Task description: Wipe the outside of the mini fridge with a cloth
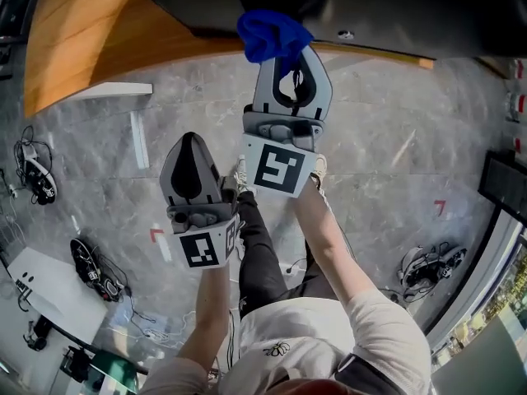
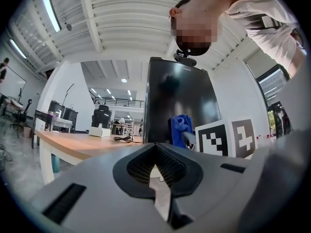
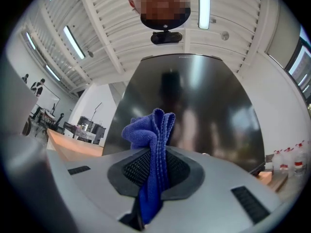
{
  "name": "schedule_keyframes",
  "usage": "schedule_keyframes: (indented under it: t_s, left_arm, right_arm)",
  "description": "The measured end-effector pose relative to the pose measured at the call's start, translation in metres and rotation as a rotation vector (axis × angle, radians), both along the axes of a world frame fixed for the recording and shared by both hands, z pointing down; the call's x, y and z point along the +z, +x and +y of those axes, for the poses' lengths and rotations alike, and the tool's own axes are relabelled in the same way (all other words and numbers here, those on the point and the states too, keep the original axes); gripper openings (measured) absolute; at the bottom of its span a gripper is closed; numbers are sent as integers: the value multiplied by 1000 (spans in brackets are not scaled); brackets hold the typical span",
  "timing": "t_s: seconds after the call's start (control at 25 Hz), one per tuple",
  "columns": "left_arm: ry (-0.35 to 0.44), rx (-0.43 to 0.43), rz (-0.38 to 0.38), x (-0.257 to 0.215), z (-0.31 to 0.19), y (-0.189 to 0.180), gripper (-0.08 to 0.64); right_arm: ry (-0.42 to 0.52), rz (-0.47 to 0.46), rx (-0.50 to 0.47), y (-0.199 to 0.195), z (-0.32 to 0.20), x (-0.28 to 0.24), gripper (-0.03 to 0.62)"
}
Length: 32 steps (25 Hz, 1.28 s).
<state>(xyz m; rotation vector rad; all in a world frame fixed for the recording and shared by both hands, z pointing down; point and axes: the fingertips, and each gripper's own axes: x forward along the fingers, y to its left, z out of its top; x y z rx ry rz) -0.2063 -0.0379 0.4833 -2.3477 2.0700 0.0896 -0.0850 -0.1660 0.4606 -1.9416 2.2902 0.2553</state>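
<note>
Room: white ribbed ceiling and grey stone floor (image 1: 370,163) are showing.
Mini fridge (image 3: 194,110): standing by the wooden table (image 1: 82,31), glossy black face reflecting light.
Right gripper (image 1: 284,64): clamping the cloth (image 3: 153,144), pointing it fridgeward, likely for wiping.
Left gripper (image 1: 191,151): hanging lower, jaws together, empty.
Cloth: bunching blue near the fridge.

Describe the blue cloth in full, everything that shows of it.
The blue cloth looks like soft microfibre with stitched edges, bunched into folds. The right gripper has its jaws shut on it, pinching an upright pleat. A crumpled tuft sticks out past the jaw tips and a strip runs back between the pads. It is held close in front of the glossy black face of the mini fridge; whether it touches that face cannot be told. Nothing else touches it.
</note>
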Motion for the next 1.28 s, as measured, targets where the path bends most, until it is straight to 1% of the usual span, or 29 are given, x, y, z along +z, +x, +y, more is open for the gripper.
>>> schedule_keyframes:
  t_s: [0.16,0.24,0.36,0.48,0.6,0.72,0.88,1.08,1.28]
  left_arm:
    - [9,40,-7,-7,-5,34,5]
    - [10,45,-6,-7,-9,50,5]
    - [9,63,0,-3,-13,78,5]
    - [4,80,11,3,-18,110,5]
    - [-8,95,11,10,-22,140,5]
    - [-14,99,10,13,-26,164,5]
    - [-5,109,-1,9,-34,189,5]
    - [0,130,-2,9,-41,220,5]
    - [13,164,17,13,-50,257,5]
  right_arm:
    - [11,4,53,48,3,-5,61]
    - [15,17,47,64,4,-6,61]
    - [31,59,11,81,4,-8,62]
    - [60,77,35,116,-1,-12,63]
    - [81,124,41,144,-3,-9,62]
    - [80,137,33,167,-4,-6,62]
    - [66,136,59,201,-8,-1,62]
    - [38,112,127,253,-12,4,62]
    - [40,165,166,288,-17,7,61]
